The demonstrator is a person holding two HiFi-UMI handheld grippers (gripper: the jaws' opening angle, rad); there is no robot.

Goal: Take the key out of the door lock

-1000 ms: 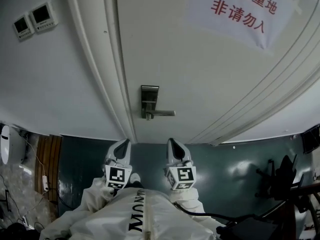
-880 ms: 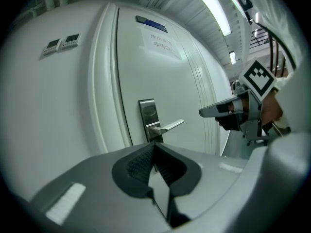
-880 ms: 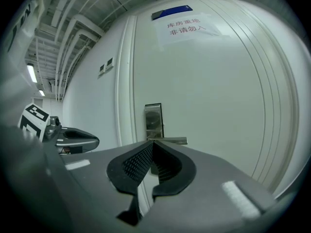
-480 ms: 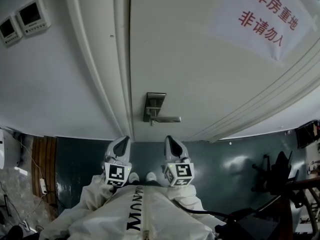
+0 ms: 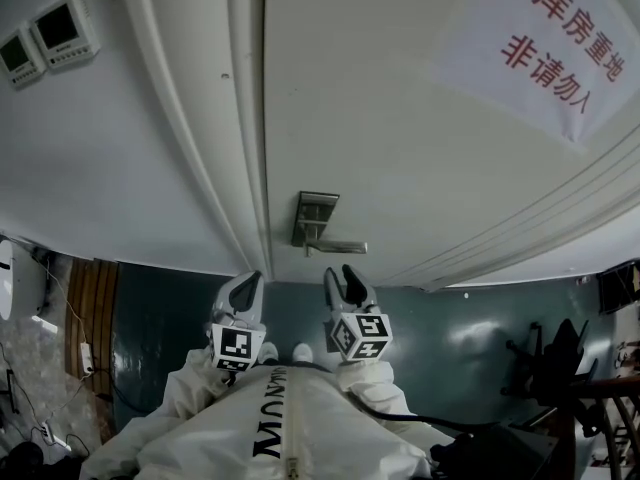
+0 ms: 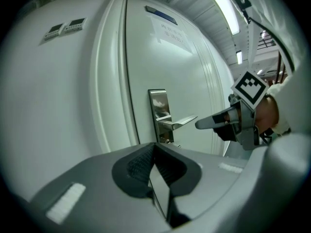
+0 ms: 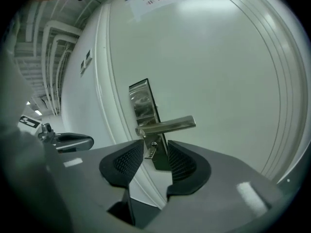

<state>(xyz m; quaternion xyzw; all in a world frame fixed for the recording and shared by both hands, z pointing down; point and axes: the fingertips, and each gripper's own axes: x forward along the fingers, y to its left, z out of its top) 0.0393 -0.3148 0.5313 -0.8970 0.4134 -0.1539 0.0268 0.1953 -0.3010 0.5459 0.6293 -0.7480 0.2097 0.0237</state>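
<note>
A steel lock plate point(image 5: 313, 218) with a lever handle point(image 5: 340, 247) sits on the white door. In the right gripper view a small silver key point(image 7: 151, 151) sticks out of the cylinder just under the handle point(image 7: 167, 125). My right gripper point(image 7: 154, 155) points at it from a short way off. Its jaws are opening and frame the key without touching it; nothing is between the pads. In the head view the right gripper point(image 5: 340, 274) is just below the handle. My left gripper point(image 5: 247, 282) hangs beside it, lower left of the lock, shut and empty point(image 6: 155, 148).
A paper sign with red characters point(image 5: 560, 53) hangs on the door's upper right. Two wall panels point(image 5: 45, 38) sit left of the door frame point(image 5: 215, 118). Below is dark green floor point(image 5: 450, 338), with a chair point(image 5: 560, 368) at the right and cables point(image 5: 60, 368) at the left.
The right gripper's jaws have parted and it has risen closer to the lock. The head view has shifted, so the lock sits lower and further right. The left gripper has barely moved.
</note>
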